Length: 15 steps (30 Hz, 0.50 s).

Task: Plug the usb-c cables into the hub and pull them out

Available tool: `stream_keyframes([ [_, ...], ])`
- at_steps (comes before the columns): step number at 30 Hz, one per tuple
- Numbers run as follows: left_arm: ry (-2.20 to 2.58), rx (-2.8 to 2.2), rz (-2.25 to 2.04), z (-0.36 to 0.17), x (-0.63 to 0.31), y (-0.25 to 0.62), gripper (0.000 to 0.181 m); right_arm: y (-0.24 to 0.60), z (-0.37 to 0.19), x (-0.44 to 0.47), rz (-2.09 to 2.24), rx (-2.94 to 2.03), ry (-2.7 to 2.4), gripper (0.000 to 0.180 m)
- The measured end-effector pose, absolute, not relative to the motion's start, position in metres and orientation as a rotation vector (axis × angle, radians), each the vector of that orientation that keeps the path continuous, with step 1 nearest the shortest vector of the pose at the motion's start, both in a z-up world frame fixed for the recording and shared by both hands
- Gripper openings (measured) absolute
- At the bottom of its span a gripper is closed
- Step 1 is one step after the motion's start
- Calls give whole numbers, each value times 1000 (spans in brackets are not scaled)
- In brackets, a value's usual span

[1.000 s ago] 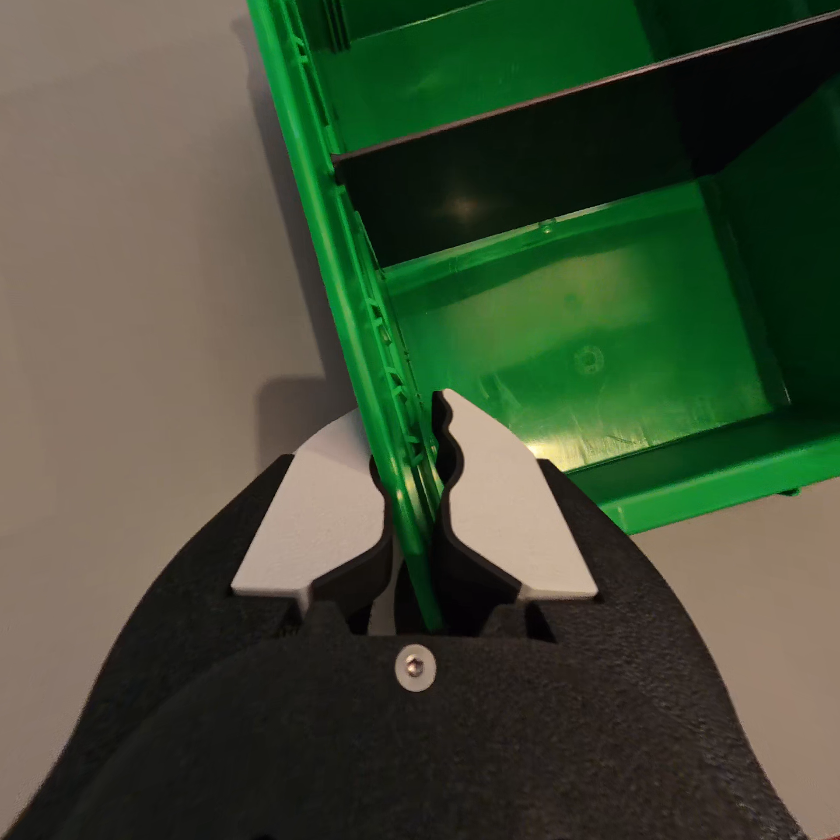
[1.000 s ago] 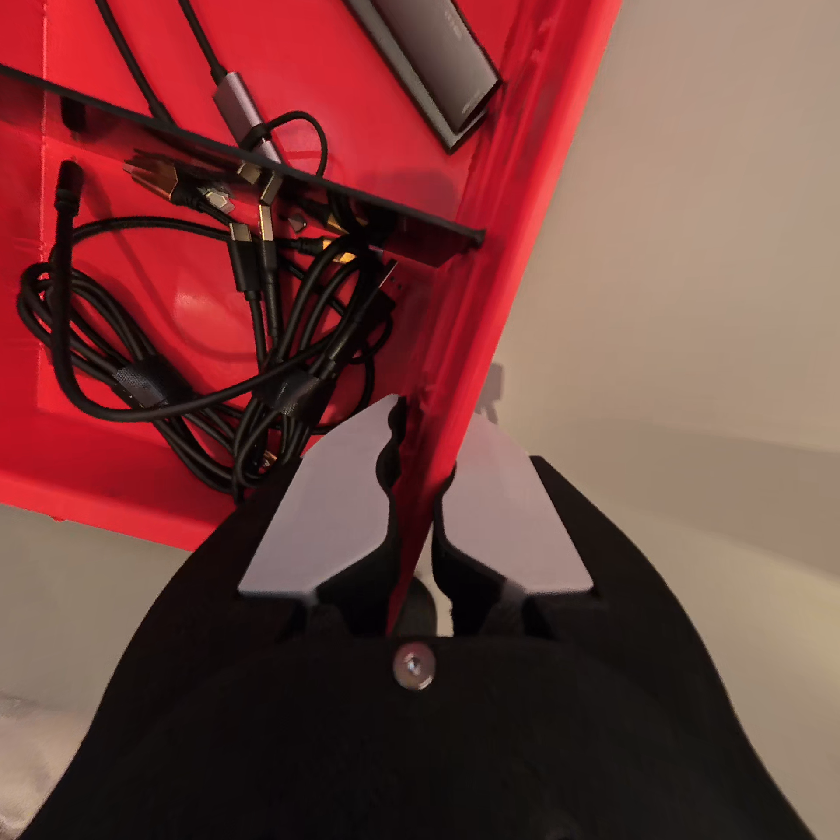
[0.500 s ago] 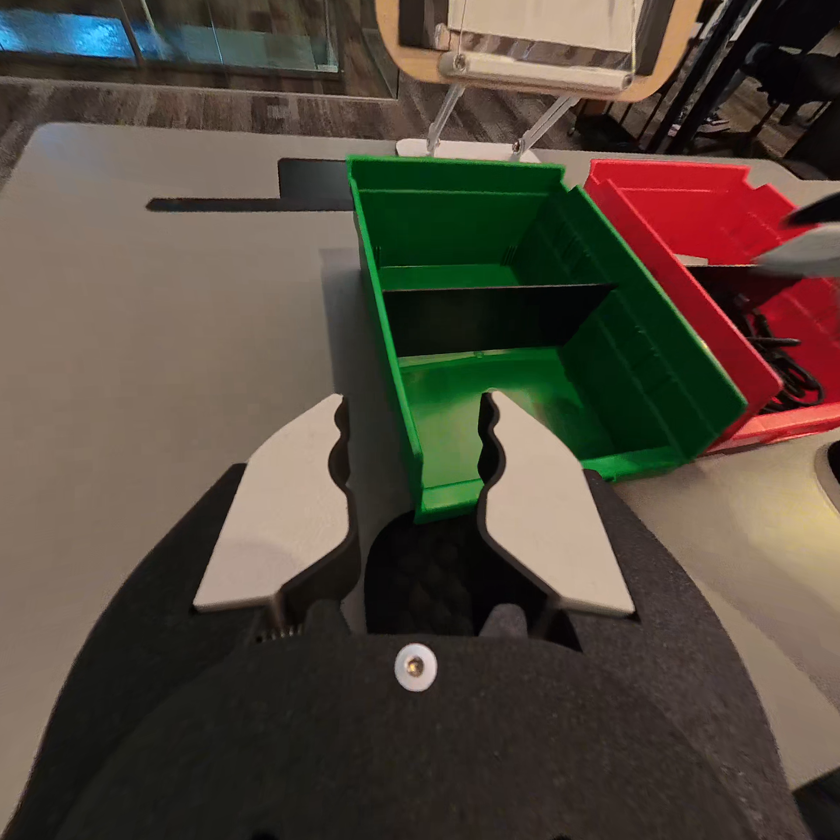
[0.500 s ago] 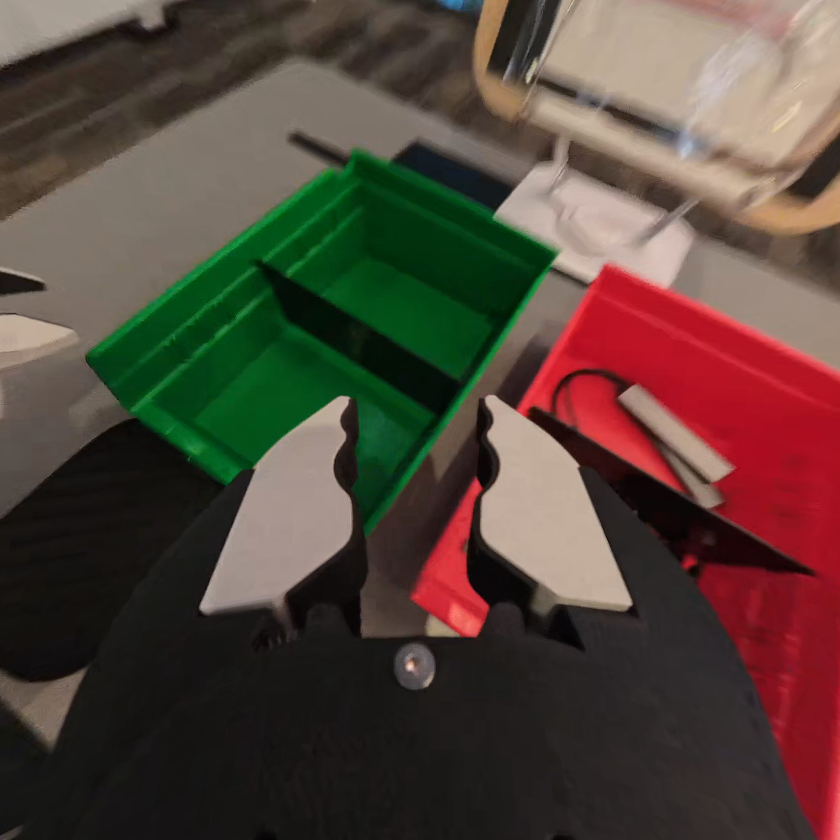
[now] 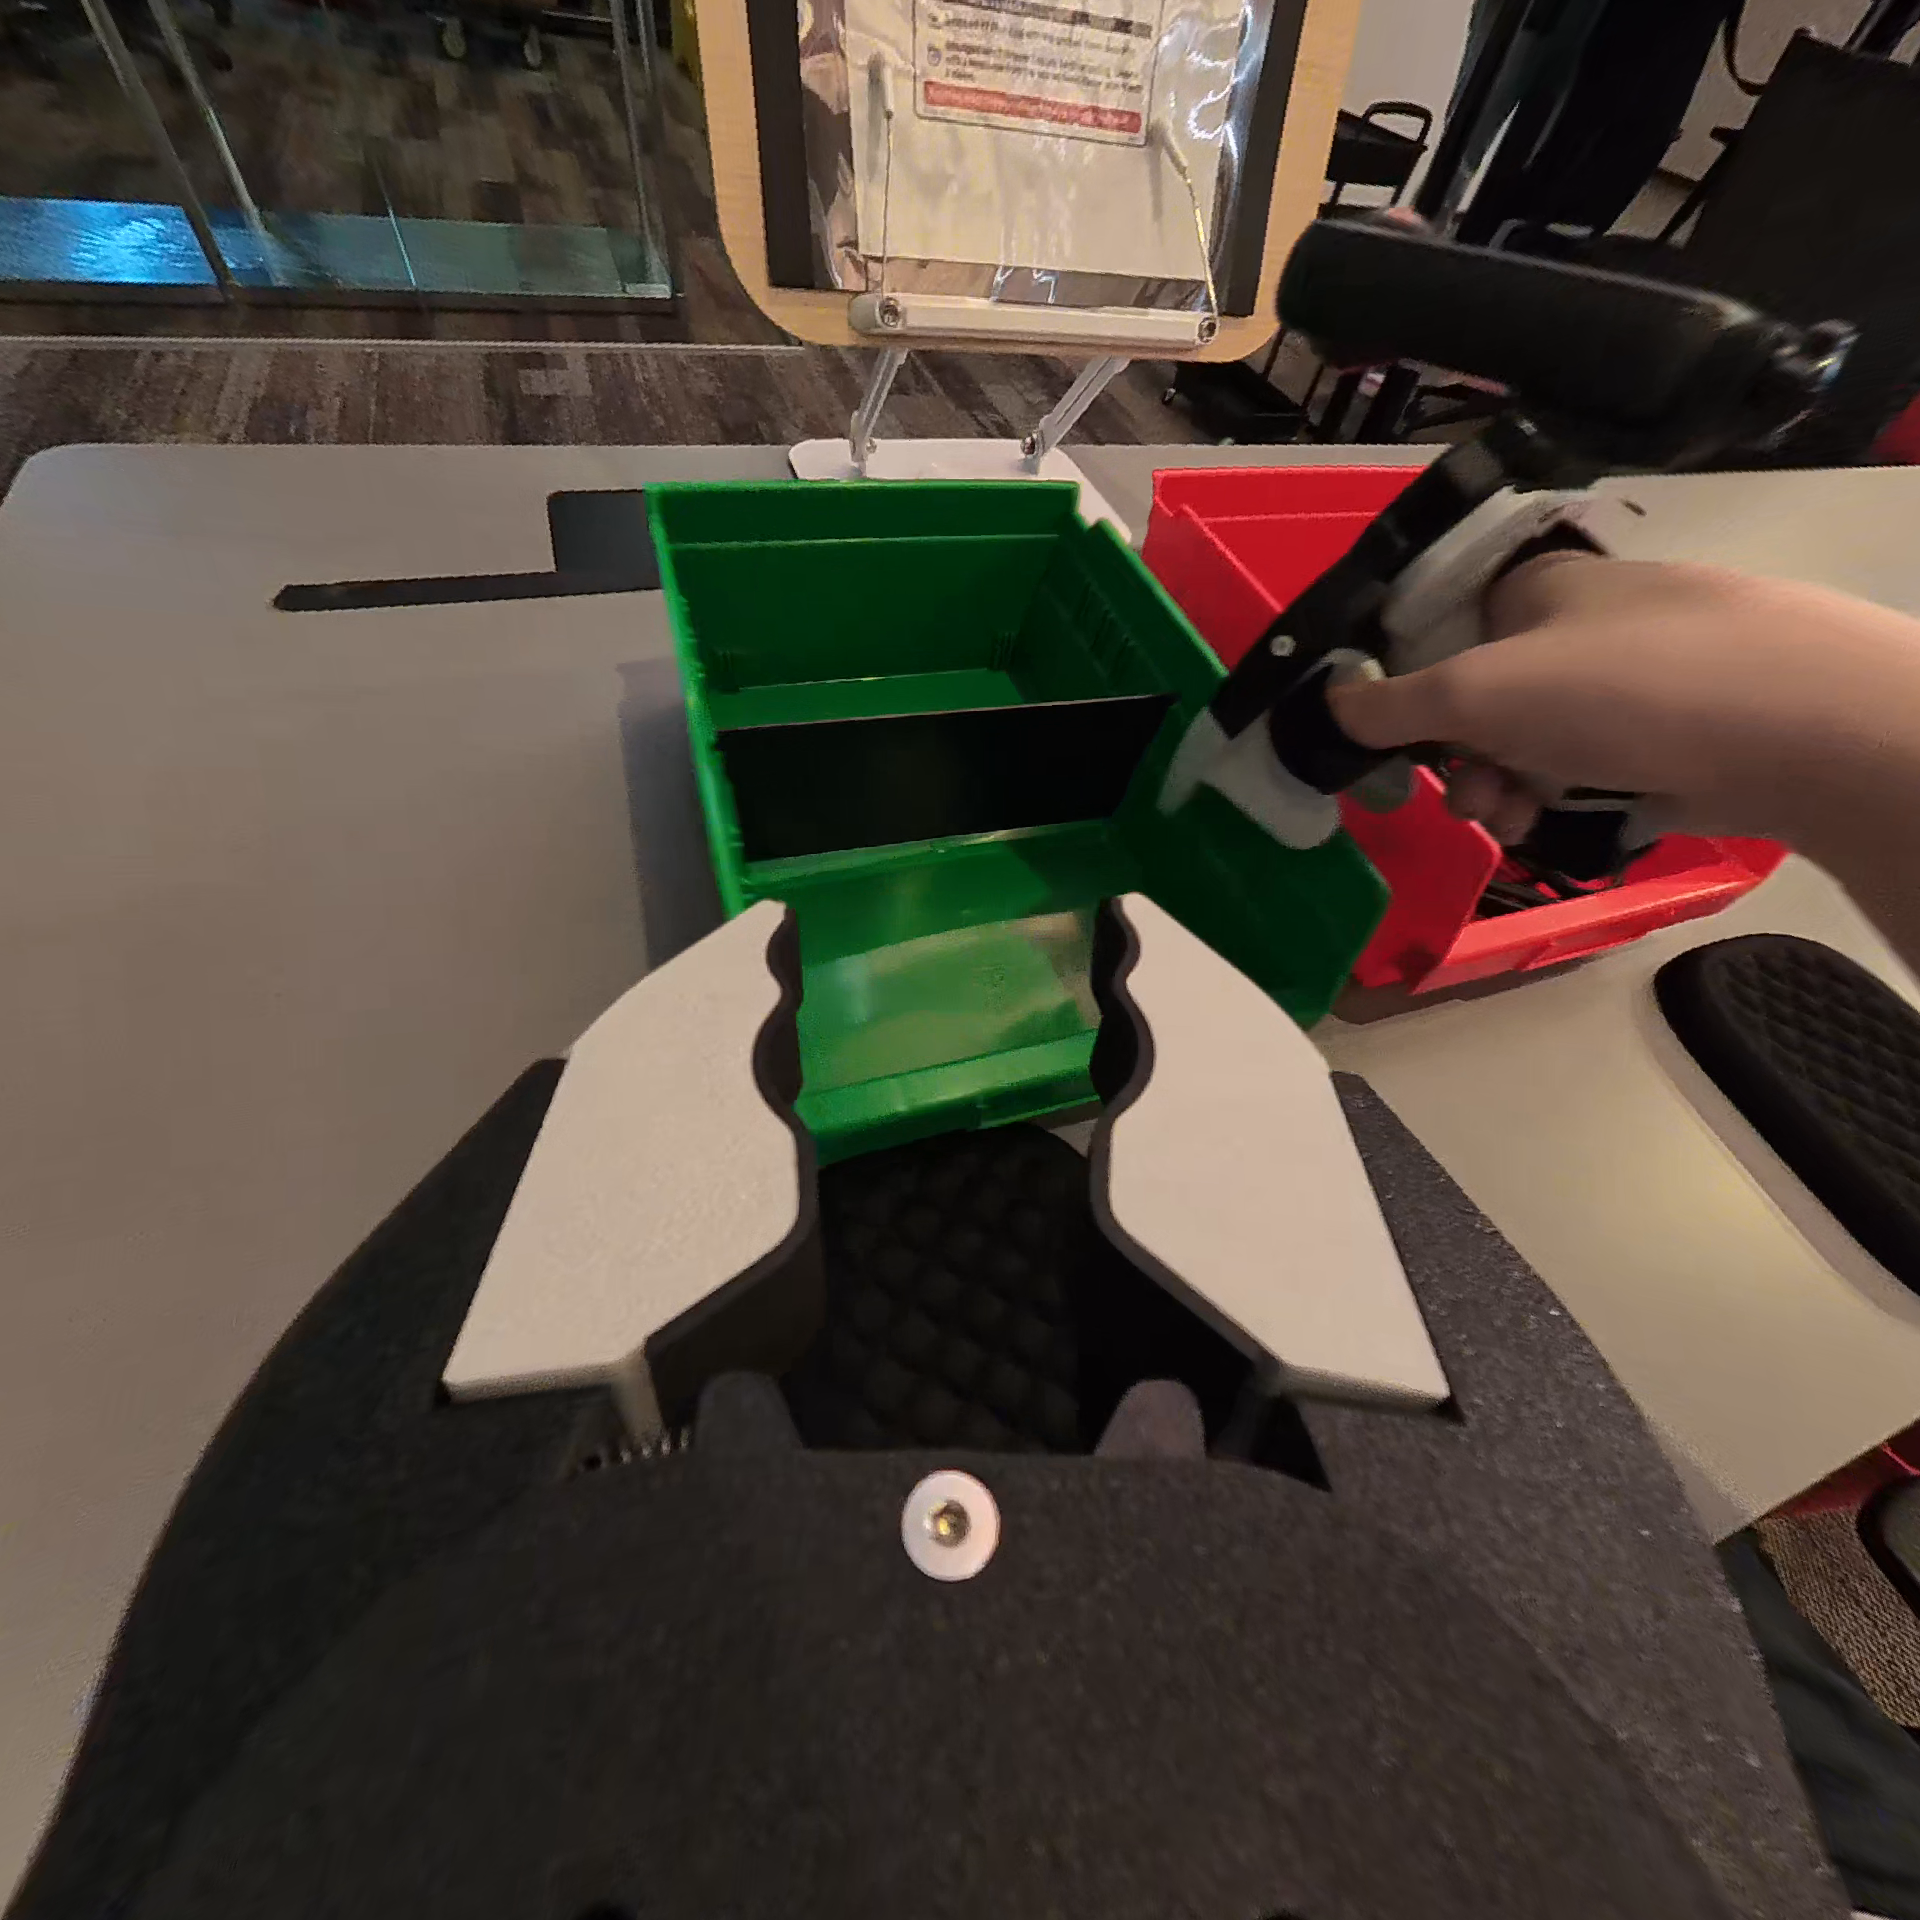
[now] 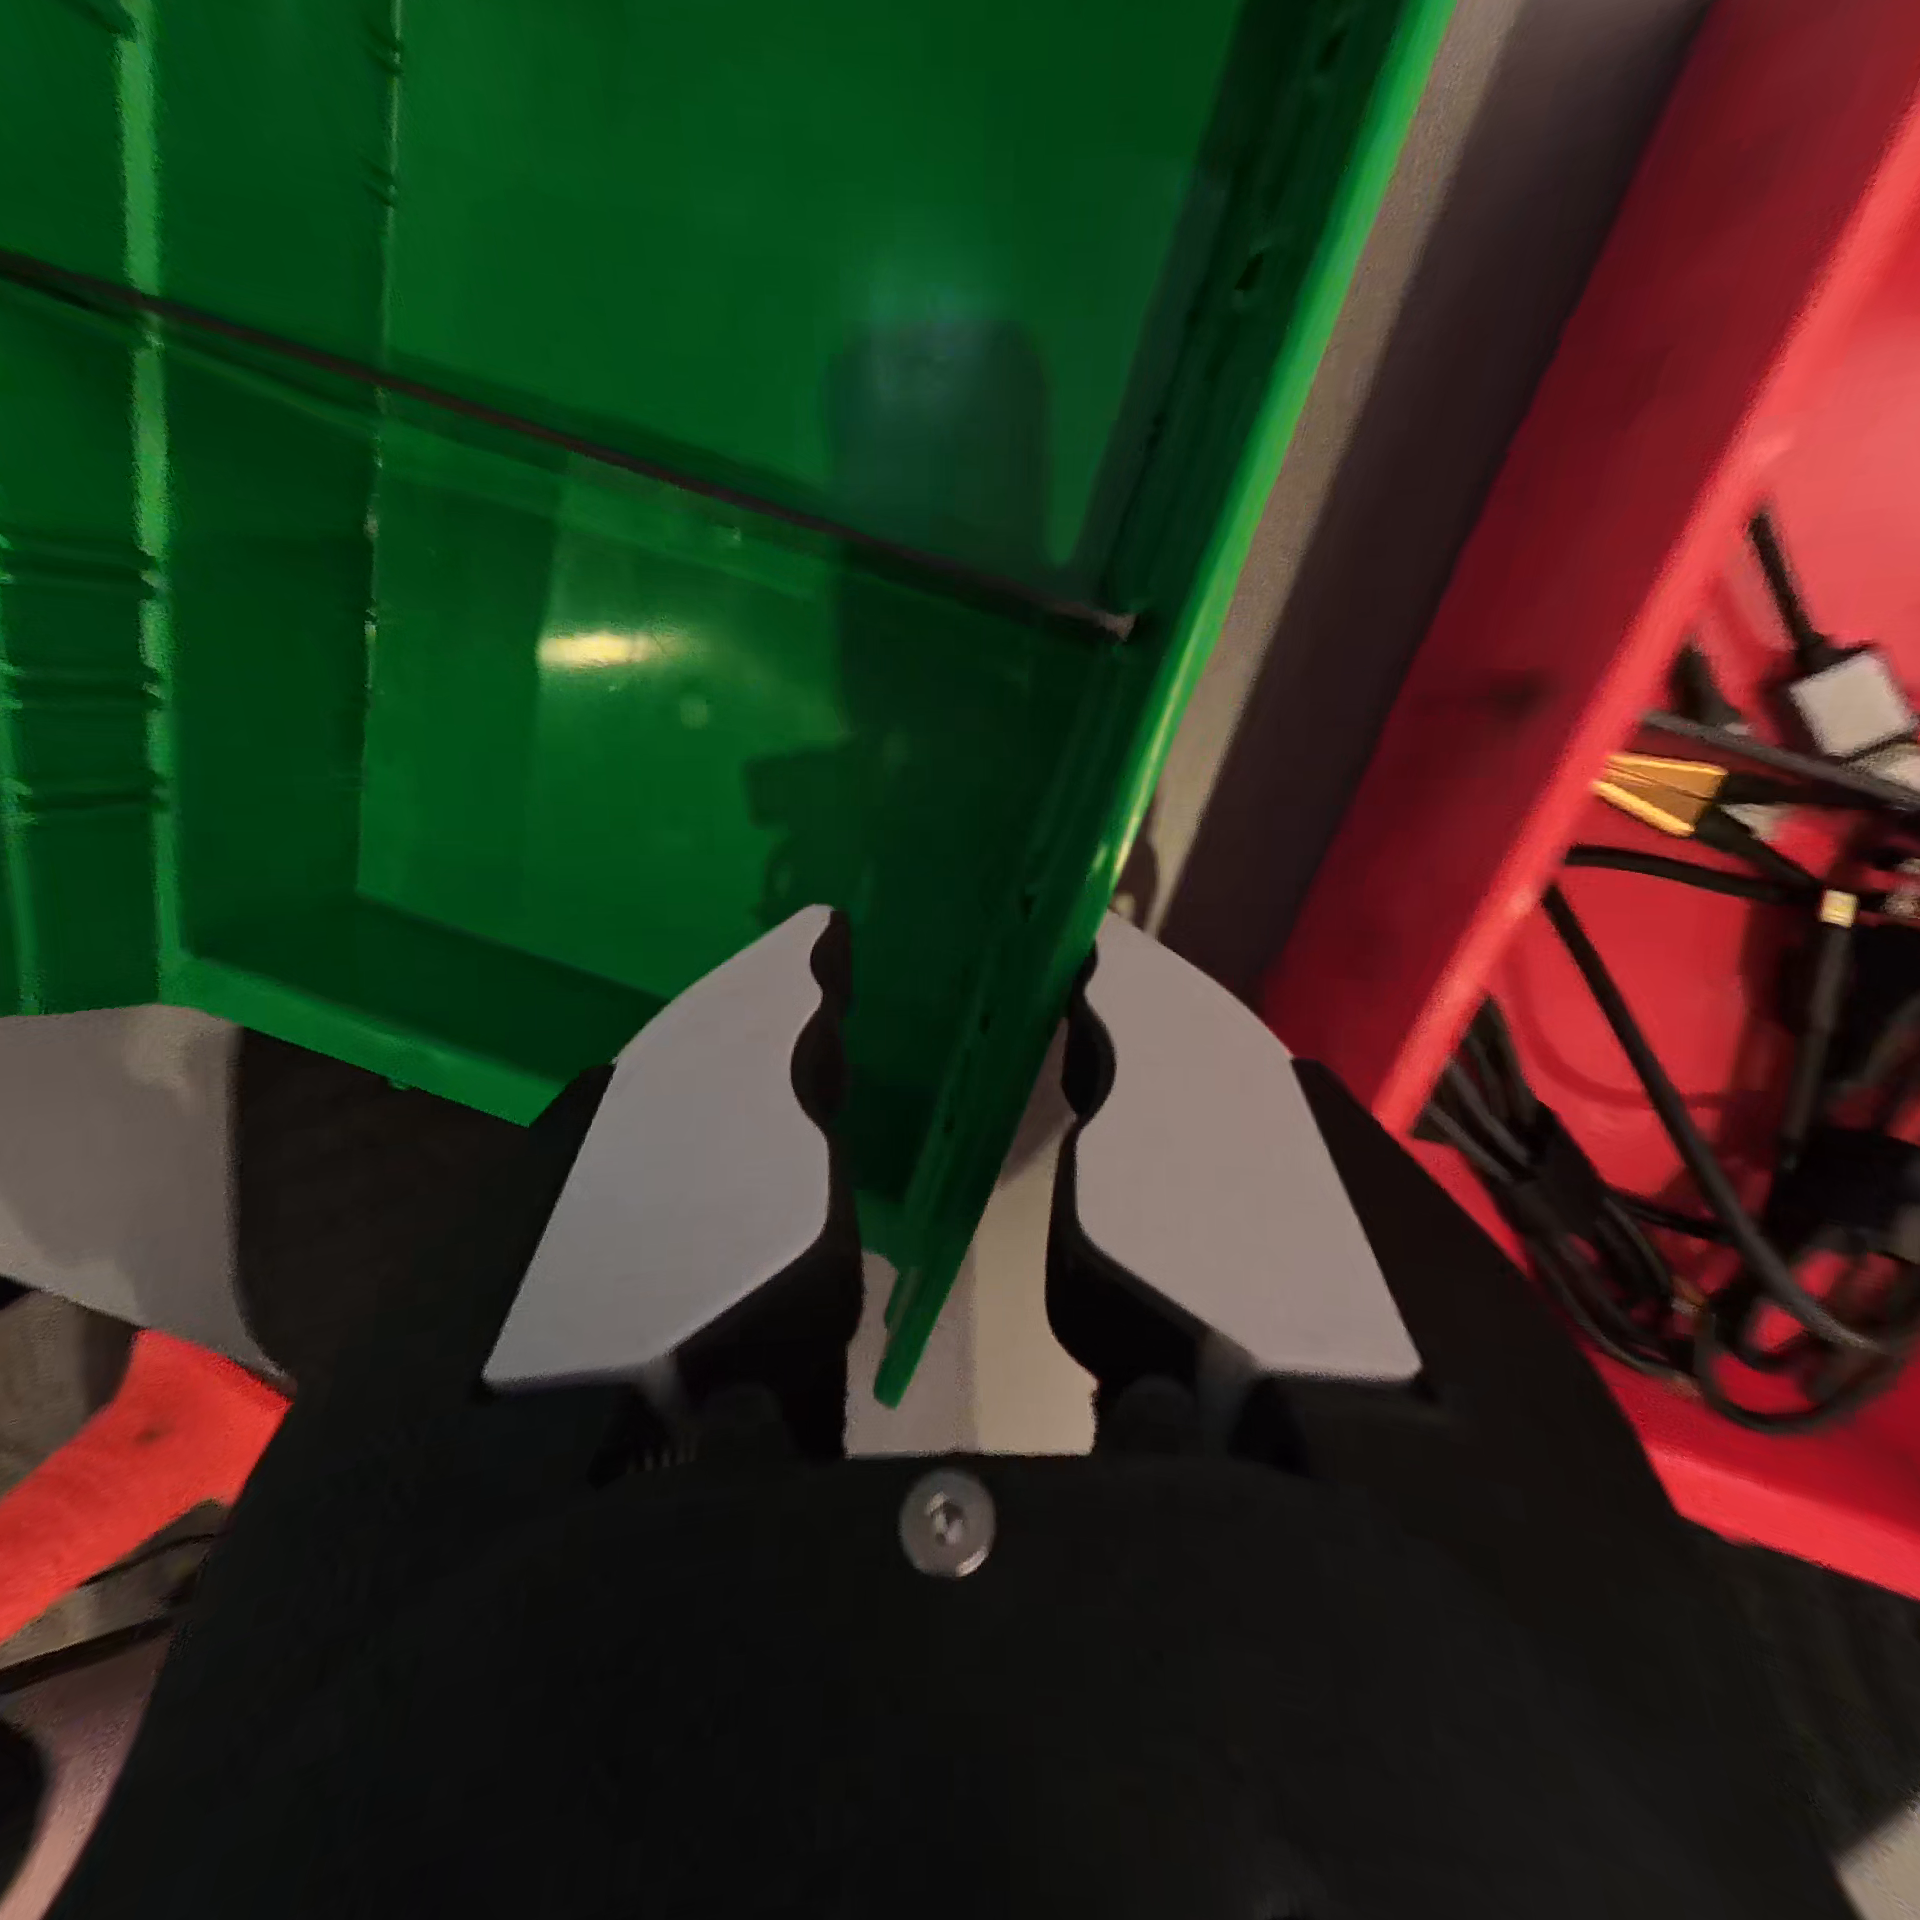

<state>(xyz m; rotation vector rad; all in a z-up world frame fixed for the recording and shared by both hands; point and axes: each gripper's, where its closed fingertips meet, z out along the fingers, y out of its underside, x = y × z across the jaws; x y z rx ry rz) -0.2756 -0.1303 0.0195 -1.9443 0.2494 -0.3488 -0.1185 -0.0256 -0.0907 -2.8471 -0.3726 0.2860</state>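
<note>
My left gripper (image 5: 945, 925) is open and empty, and hovers in front of the near end of the green bin (image 5: 862, 499). A black divider (image 5: 935, 774) splits this bin in two, and nothing lies in it. My right gripper (image 6: 966, 935) is open and straddles the green bin's right wall (image 6: 1049, 987); the pads do not press on it. It also shows in the left wrist view (image 5: 1247, 779), held by a hand. Beside the green bin, the red bin (image 6: 1507, 675) holds black usb-c cables (image 6: 1662, 1039) with gold and grey plugs. I see no hub.
Both bins stand on a grey table (image 5: 312, 831). A sign on a stand (image 5: 997, 156) rises behind the bins. A black slot (image 5: 592, 520) is cut in the table at the back left. A black padded piece (image 5: 1818, 1060) lies at the right edge. Some 20 cm of space lies between my two pairs of fingers.
A second ago my left gripper was shut on the green bin's left wall and my right on the red bin's right wall. Both let go and pulled back. My right gripper then moved over the green bin's right wall.
</note>
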Motion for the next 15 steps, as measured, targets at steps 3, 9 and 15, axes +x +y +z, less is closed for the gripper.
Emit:
stream_keyframes([
  [3, 270, -1941, -362, 20, -272, -134, 53, -16, -104, -131, 376, -2844, -272, 30],
  [9, 279, -1954, -325, 19, -284, -143, 53, -16, -138, -134, 335, -2970, -328, 13],
  [15, 201, -1905, -327, 41, -306, -159, 55, -11, -134, -147, 342, -2995, -384, 7],
])
